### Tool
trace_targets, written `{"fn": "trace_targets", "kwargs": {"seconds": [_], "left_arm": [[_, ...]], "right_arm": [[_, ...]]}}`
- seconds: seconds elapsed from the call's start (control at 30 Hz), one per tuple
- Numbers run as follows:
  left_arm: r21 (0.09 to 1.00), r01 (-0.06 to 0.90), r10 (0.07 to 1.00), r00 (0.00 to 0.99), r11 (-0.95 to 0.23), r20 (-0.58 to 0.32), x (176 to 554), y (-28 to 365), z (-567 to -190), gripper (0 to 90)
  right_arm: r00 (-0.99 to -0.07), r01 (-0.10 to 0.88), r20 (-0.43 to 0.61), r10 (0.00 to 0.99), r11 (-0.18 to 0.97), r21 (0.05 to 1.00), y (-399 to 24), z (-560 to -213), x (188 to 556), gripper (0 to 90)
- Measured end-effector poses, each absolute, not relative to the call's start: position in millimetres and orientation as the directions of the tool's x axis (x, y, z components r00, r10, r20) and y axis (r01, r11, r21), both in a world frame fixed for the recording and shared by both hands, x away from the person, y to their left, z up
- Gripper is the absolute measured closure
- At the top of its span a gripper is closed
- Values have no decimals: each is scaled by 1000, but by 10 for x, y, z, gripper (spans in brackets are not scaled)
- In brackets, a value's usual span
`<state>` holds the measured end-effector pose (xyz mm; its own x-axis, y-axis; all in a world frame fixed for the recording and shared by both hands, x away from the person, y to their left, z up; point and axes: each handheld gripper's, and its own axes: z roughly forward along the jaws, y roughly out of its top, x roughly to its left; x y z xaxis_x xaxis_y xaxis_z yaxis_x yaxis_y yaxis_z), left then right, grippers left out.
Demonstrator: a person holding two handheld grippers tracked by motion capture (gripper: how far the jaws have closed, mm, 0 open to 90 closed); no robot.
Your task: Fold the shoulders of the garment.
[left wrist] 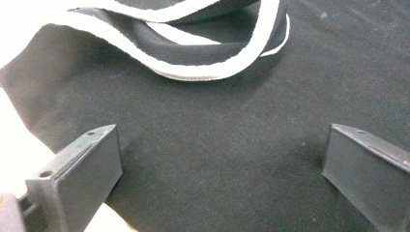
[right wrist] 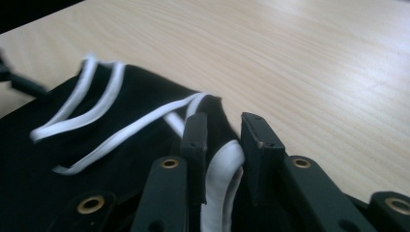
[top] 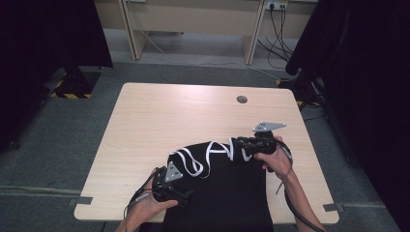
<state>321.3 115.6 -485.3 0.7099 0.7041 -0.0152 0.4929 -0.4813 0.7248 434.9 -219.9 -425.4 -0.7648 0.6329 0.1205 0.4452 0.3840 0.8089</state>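
While the black garment [top: 227, 193] lies bunched at the table's [top: 159, 116] near edge, partly hanging off | right gripper [right wrist: 222, 130] — jaws pinching its white-trimmed edge [right wrist: 220, 179] at right | left gripper [left wrist: 217, 159] — jaws spread wide over flat cloth, gripping nothing | judged early: trim still tangled, spreading or folding remains.

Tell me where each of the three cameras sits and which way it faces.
High view: above the person's side, facing forward and down on the table; forearms, left gripper and right gripper show.
Left gripper view: on the left gripper, looking along its wide-apart jaws at the black garment.
Right gripper view: on the right gripper, jaws pinching the white-edged hem, table beyond.
Shared: all three show the garment's white trim.
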Motion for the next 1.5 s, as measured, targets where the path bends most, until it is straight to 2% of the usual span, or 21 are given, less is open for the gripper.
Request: {"fn": "trace_targets", "kwargs": {"seconds": [0.13,0.2,0.37,0.5,0.73,0.83,0.9,1.17,1.33,1.37,1.5], "left_arm": [[725,493,704,710,-481,-15,3213,1156,-4853,0],[725,493,704,710,-481,-15,3213,1156,-4853,0],[725,493,704,710,-481,-16,3213,1156,-4854,0],[725,493,704,710,-481,-16,3213,1156,-4854,0],[725,493,704,710,-481,-15,3213,1156,-4854,0],[725,493,704,710,-481,-15,3213,1156,-4854,0],[725,493,704,710,-481,-16,3213,1156,-4854,0],[725,493,704,710,-481,-16,3214,1156,-4854,0],[725,494,705,709,-481,-15,3215,1157,-4853,0],[725,494,705,709,-481,-16,3215,1156,-4853,0],[724,498,709,705,-477,-17,3228,1151,-4853,0]], "right_arm": [[-804,370,54,593,426,826,-2253,-4239,3956,667],[-812,364,56,581,429,827,-2295,-4285,3763,585],[-803,370,78,592,392,842,-2400,-4301,3601,524],[-772,395,58,633,406,824,-2448,-4343,3641,515],[-714,473,-19,700,502,724,-2451,-4680,3739,491],[-674,504,4,738,456,734,-2503,-4759,3808,458],[-662,499,-23,749,464,732,-2501,-4755,3811,427],[-631,515,-37,775,453,728,-2636,-4669,3718,433],[-577,549,12,817,376,746,-2745,-4772,3897,440],[-557,560,10,830,367,743,-2762,-4774,3941,403],[-518,578,8,856,343,740,-2781,-4773,4076,387]]}}
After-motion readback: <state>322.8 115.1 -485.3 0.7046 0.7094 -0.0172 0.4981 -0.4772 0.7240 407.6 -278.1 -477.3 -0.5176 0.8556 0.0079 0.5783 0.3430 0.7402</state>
